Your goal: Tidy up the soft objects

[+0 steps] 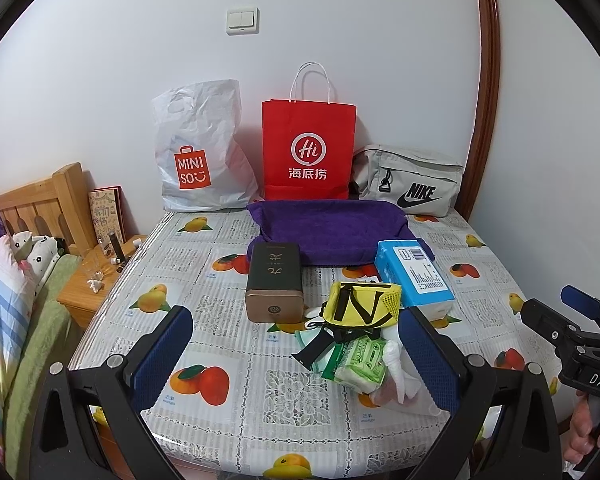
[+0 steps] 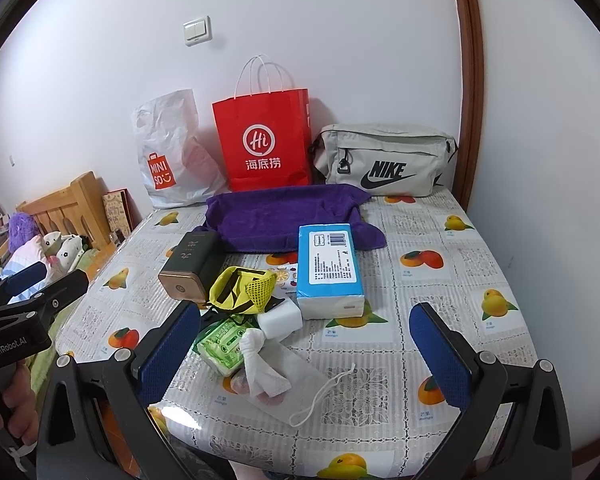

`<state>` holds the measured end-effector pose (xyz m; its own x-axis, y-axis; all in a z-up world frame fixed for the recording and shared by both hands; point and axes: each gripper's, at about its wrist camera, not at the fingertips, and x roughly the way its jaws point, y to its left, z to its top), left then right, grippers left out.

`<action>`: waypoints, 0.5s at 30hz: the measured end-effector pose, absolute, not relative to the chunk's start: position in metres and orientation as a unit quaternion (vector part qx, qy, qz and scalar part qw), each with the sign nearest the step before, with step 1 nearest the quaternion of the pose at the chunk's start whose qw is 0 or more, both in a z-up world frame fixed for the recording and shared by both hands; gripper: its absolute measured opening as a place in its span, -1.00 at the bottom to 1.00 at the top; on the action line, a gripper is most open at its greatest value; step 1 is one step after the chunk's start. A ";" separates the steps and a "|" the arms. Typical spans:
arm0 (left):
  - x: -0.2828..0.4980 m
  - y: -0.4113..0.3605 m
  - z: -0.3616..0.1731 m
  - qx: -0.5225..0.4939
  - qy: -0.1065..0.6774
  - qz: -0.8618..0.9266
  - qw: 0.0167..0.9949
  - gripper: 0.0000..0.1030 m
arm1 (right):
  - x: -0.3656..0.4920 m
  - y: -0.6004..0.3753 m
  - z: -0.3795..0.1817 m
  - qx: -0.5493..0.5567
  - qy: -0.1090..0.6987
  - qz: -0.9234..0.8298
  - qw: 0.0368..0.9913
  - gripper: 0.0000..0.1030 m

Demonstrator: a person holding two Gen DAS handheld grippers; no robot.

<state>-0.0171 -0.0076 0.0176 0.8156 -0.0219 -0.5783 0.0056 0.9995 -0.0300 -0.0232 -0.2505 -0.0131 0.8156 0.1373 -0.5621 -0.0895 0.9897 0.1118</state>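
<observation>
Nothing is held yet, so this looks like the opening step: choosing which soft thing to take first. The left gripper (image 1: 296,354) and the right gripper (image 2: 306,354) both hover low over the near edge of the desk (image 2: 440,240), each with its jaws spread wide and nothing between them.

Taking the purple towel (image 2: 276,220) as the landmark: behind it, against the wall, stand the white plastic bag (image 2: 168,152), the red paper bag (image 2: 266,144) and the grey waist bag (image 2: 384,164), any of which may be meant to receive the soft things. The blue tissue pack (image 2: 327,268) lies in front of the towel, with its far end overlapping the towel's front edge. The dark box (image 2: 190,266) sits at the towel's front left corner; it looks rigid and probably stays put.

Nearer than the towel, a loose cluster: the yellow pouch (image 2: 244,290), a white foam block (image 2: 280,320), the green tissue packet (image 2: 224,346), a knotted white cloth (image 2: 262,360) and a face mask (image 2: 300,368) whose ear loop trails to the right.

These small things touch and overlap, so the next grasp likely calls for closing on one piece without dragging its neighbours. The pouch's black straps could snag.
</observation>
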 end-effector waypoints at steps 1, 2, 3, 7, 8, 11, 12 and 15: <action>-0.017 -0.008 0.018 -0.013 0.304 -0.007 0.953 1.00 | -0.023 -0.251 -0.013 0.040 0.297 0.060 0.952 1.00; -0.017 -0.007 0.018 -0.013 0.304 -0.007 0.953 1.00 | -0.023 -0.251 -0.013 0.040 0.296 0.060 0.952 1.00; -0.017 -0.007 0.017 -0.014 0.304 -0.007 0.953 1.00 | -0.023 -0.251 -0.013 0.040 0.296 0.060 0.952 1.00; -0.018 -0.007 0.018 -0.014 0.303 -0.007 0.953 1.00 | -0.024 -0.251 -0.013 0.040 0.295 0.059 0.953 1.00; -0.018 -0.007 0.018 -0.014 0.303 -0.007 0.953 1.00 | -0.024 -0.251 -0.013 0.040 0.294 0.059 0.953 1.00; -0.018 -0.007 0.018 -0.014 0.303 -0.007 0.953 1.00 | -0.024 -0.252 -0.012 0.040 0.294 0.059 0.953 1.00; -0.018 -0.007 0.018 -0.014 0.303 -0.007 0.953 1.00 | -0.024 -0.252 -0.012 0.040 0.294 0.059 0.953 1.00; -0.018 -0.007 0.018 -0.014 0.303 -0.007 0.953 1.00 | -0.023 -0.252 -0.012 0.039 0.293 0.059 0.953 1.00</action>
<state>-0.0181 -0.0074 0.0183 0.8166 -0.0214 -0.5768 0.0047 0.9995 -0.0304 -0.0233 -0.2518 -0.0121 0.8213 0.1354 -0.5542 -0.0898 0.9900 0.1089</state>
